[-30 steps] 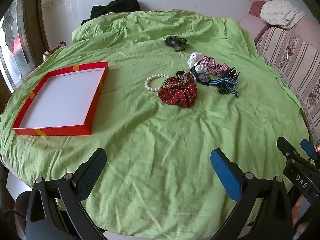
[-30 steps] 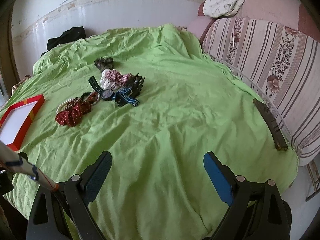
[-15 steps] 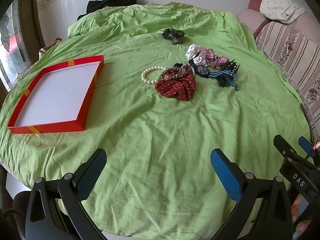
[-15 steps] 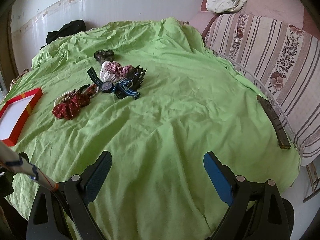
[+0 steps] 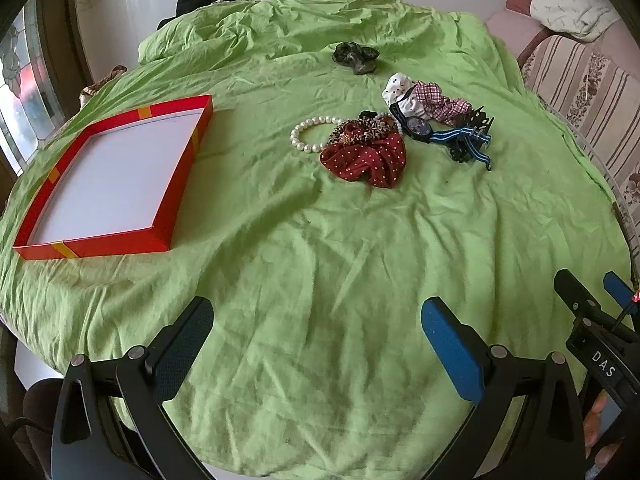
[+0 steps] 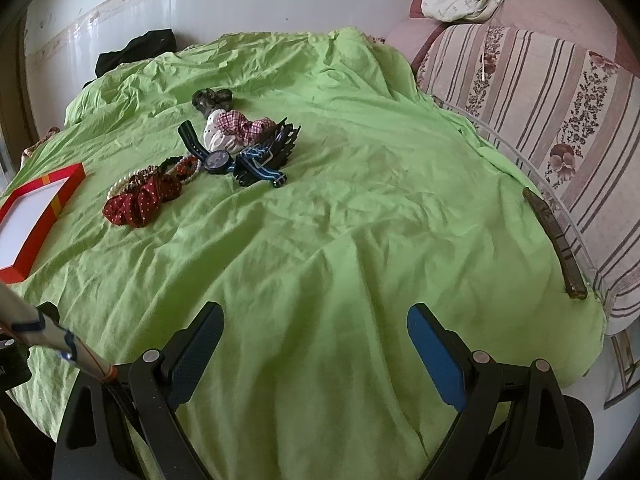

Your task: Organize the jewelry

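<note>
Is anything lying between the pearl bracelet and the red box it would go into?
Nothing visible does. Only bare green cloth separates the pearl bracelet from the red box. The red scrunchie overlaps the bracelet on the side away from the box.

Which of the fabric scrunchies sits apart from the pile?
The dark camouflage-patterned scrunchie, alone on the green cloth beyond the pile; the red dotted scrunchie and checked scrunchie touch other pieces.
</note>
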`<state>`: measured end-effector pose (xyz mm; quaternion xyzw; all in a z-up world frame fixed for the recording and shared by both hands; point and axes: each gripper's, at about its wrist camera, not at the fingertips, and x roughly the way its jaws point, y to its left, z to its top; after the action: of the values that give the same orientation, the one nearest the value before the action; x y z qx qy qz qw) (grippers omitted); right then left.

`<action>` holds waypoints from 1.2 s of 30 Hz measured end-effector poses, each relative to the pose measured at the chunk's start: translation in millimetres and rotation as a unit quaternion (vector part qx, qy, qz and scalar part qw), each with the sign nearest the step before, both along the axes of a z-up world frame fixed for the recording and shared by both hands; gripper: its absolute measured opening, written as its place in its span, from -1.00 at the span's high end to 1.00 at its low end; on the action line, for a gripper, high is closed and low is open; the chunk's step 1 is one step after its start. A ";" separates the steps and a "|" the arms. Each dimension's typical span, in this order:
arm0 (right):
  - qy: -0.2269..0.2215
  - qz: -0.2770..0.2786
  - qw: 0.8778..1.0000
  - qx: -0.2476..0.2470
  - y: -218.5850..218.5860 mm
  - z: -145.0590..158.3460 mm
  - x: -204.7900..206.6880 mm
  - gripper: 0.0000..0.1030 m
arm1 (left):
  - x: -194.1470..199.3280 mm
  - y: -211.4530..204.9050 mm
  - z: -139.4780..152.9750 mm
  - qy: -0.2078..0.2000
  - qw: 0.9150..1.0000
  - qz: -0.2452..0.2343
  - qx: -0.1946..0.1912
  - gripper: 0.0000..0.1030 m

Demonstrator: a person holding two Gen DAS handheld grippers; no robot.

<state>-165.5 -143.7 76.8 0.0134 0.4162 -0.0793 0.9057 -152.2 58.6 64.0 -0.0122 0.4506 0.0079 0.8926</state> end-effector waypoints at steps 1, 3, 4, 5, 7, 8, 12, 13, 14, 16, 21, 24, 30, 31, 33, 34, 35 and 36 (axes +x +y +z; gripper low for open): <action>0.001 0.000 1.000 0.001 0.2 -1.1 0.8 -0.85 | 0.4 0.1 -0.8 0.000 1.000 0.000 0.000 -1.00; 0.004 0.000 1.000 0.002 0.3 -3.7 2.4 -0.85 | 1.9 -0.2 -3.2 0.003 1.000 -0.001 0.000 -1.00; 0.006 0.001 1.000 0.002 0.1 -5.2 3.2 -0.85 | 2.7 -0.2 -4.2 0.004 1.000 -0.002 0.000 -1.00; 0.007 0.001 1.000 0.003 -0.1 -6.4 4.1 -0.85 | 3.5 -0.3 -5.6 0.006 1.000 -0.002 0.000 -1.00; 0.010 0.001 1.000 0.005 -0.6 -9.1 5.5 -0.85 | 5.2 -0.6 -8.1 0.009 1.000 -0.002 0.000 -1.00; 0.010 0.001 1.000 0.006 -0.7 -9.6 6.2 -0.85 | 6.0 -0.8 -9.1 0.009 1.000 -0.002 0.001 -1.00; 0.008 0.000 1.000 0.007 -1.7 -10.8 7.7 -0.85 | 9.7 -0.5 -10.6 0.009 1.000 -0.005 0.005 -1.00; 0.008 0.000 1.000 0.008 -2.5 -10.8 9.2 -0.85 | 10.6 0.1 -9.8 0.007 1.000 -0.006 0.008 -1.00; 0.007 0.000 1.000 0.009 -3.7 -10.5 11.1 -0.85 | 11.8 1.7 -8.0 0.003 1.000 -0.006 0.011 -1.00; 0.003 -0.001 1.000 0.009 -6.5 -9.0 16.1 -0.85 | 14.4 7.0 -2.6 -0.007 1.000 -0.003 0.017 -1.00; 0.002 0.011 0.999 0.034 -15.7 -1.1 37.5 -0.85 | 31.0 28.5 15.0 -0.020 1.000 -0.004 0.015 -1.00; 0.005 0.026 0.998 0.053 -19.4 3.0 55.7 -0.77 | 49.4 43.8 25.4 -0.018 1.000 -0.008 -0.020 -0.84; 0.027 0.065 0.989 0.127 -19.0 -2.1 94.9 -0.51 | 96.8 58.3 32.3 -0.001 0.997 -0.015 -0.079 -0.50; 0.029 0.068 0.988 0.134 -19.7 -4.0 98.9 -0.49 | 100.4 56.4 31.1 -0.002 0.997 -0.017 -0.081 -0.50; 0.023 0.064 0.988 0.140 -21.7 -6.1 109.7 -0.48 | 112.9 48.5 24.8 0.004 0.996 -0.031 -0.081 -0.50; 0.019 0.064 0.988 0.138 -22.5 -6.7 115.3 -0.48 | 117.0 44.5 21.5 0.008 0.996 -0.039 -0.084 -0.50; 0.017 0.065 0.988 0.138 -22.7 -7.9 122.1 -0.48 | 122.7 39.0 16.6 0.014 0.994 -0.051 -0.091 -0.50; 0.016 0.068 0.987 0.142 -22.9 -8.0 127.5 -0.48 | 127.2 34.4 12.2 0.019 0.993 -0.060 -0.096 -0.50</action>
<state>-38.0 -166.6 68.7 0.1123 0.4379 0.0425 0.8910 -25.0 93.0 76.2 -0.0707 0.4664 -0.0886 0.8773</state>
